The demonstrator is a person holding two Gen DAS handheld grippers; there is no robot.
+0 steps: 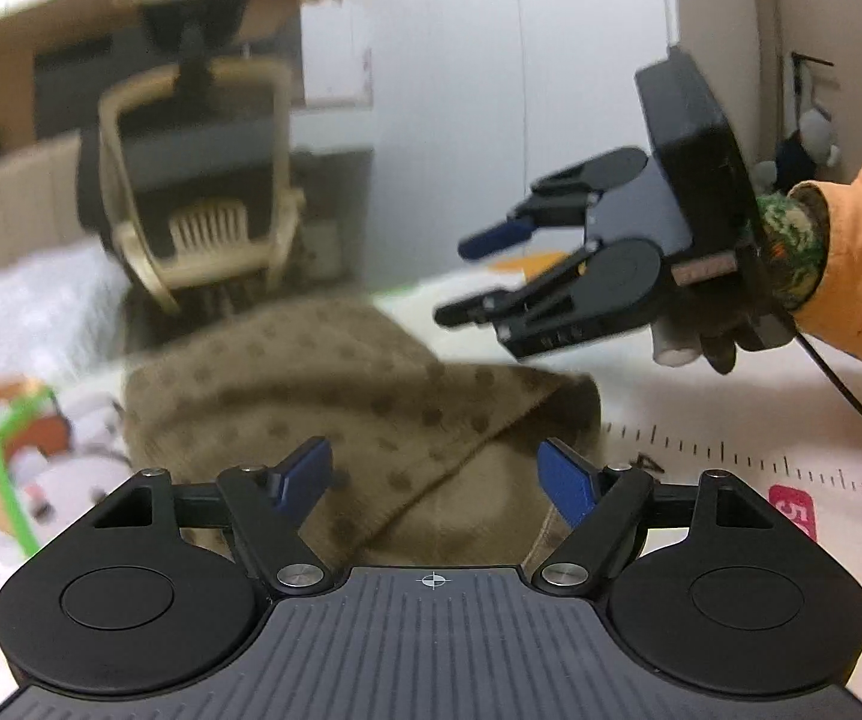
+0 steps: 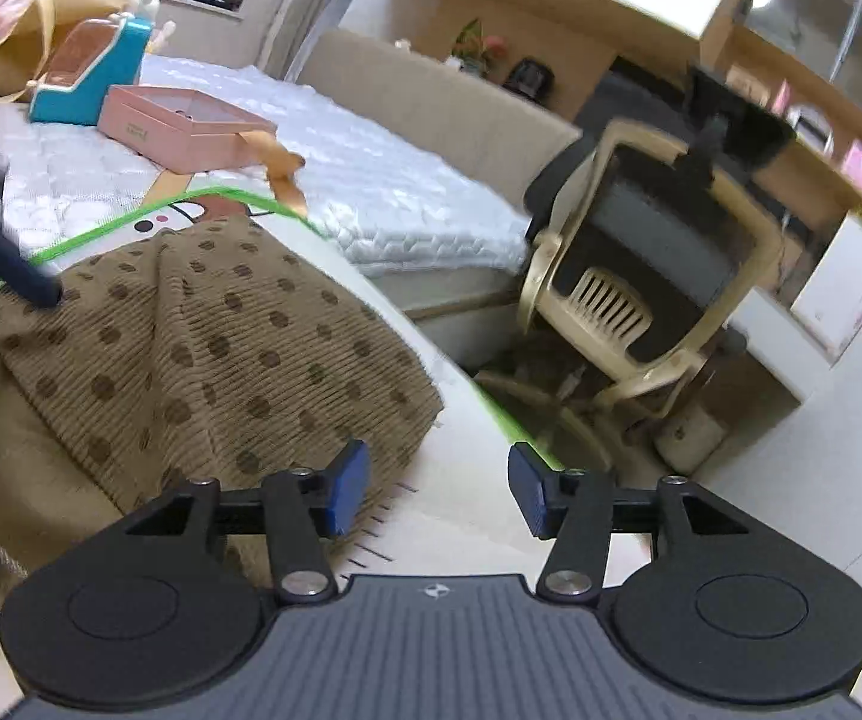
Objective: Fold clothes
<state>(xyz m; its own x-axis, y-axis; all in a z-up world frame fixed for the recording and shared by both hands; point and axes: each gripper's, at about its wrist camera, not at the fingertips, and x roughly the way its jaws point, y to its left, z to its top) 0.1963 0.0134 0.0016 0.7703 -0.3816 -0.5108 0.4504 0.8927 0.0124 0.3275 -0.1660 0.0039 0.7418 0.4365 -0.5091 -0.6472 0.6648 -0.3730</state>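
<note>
Both grippers (left (image 1: 433, 474), right (image 2: 438, 489)) wide apart, empty

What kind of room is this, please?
Probably a bedroom used also for study: a bed with a white quilted mattress, an office chair beside it, and a wooden desk with shelves behind.
</note>
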